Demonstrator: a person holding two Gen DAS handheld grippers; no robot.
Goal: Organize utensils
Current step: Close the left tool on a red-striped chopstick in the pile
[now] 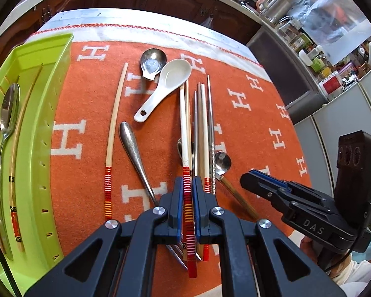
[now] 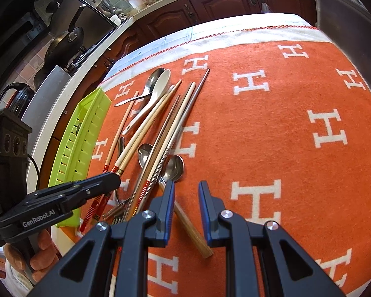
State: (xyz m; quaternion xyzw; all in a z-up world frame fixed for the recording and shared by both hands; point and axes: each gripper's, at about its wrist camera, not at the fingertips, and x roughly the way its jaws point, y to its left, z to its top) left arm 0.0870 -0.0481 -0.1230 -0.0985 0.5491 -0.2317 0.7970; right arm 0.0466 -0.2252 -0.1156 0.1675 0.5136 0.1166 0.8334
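My left gripper (image 1: 187, 180) is shut on the red-striped end of a pale chopstick (image 1: 184, 128), which reaches forward over a pile of chopsticks and spoons. From the right wrist view, the left gripper (image 2: 115, 179) is at the near end of that pile. The green slotted tray (image 1: 61, 74) stands to the left and holds a steel spoon (image 1: 10, 109) and chopsticks. My right gripper (image 2: 186, 185) is open above the wooden handle of a small spoon (image 2: 174, 168), with its pads apart from the handle. It also shows at the pile's right side as the right gripper (image 1: 247, 179).
An orange blanket with white H letters (image 2: 272, 123) covers the table. A white ceramic spoon (image 1: 170, 76), a short steel spoon (image 1: 152, 61) and a single chopstick (image 1: 116, 113) lie loose. Wooden cabinets and a cluttered counter stand beyond the far edge. A hand (image 2: 42, 255) holds the left gripper.
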